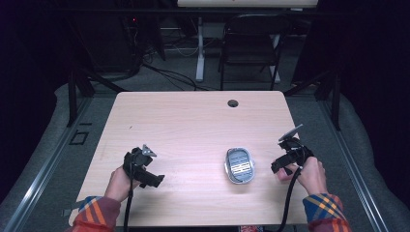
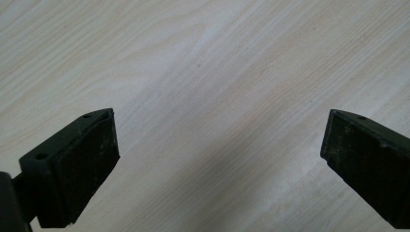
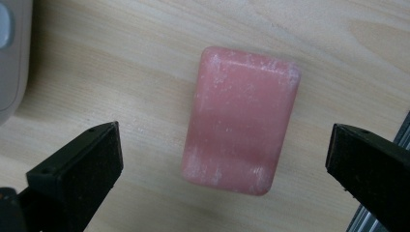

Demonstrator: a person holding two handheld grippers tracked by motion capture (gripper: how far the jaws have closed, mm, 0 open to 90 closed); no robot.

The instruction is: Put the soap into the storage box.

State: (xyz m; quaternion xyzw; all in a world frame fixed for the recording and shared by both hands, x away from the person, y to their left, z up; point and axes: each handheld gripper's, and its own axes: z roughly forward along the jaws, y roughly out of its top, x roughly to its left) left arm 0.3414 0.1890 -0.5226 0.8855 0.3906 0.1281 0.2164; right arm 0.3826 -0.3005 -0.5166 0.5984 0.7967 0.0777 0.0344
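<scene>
- The wooden table (image 1: 193,121) carries everything; a cable hole (image 1: 233,103) sits near its far edge, and most of its top lies bare.
- The person's forearms in plaid sleeves (image 1: 96,215) come in over the near edge, one toward each near corner.
- The left gripper (image 1: 153,180) hovers low near the near-left corner, well apart from the other things. In the left gripper view its jaws stand spread wide over bare wood, gripping nothing.
- The right gripper (image 1: 277,166) hangs close to the right edge. In the right gripper view its jaws are wide apart, with the pink soap bar (image 3: 240,126) lying flat on the wood between and just ahead of them, not touched by either.
- The grey soap dish (image 1: 239,166), slotted on top, rests right of centre toward the near edge, just beside the right gripper; its pale rim (image 3: 10,58) shows beside the bar.
- The bar lies near the right edge, whose metal trim (image 3: 382,212) shows close to it.
- Likely risks: the bar looks smooth and rounded at the corners, so a squeeze set off-centre may make it twist or shoot out; a nudge from one jaw coming down first could push it toward the edge and off the table.
</scene>
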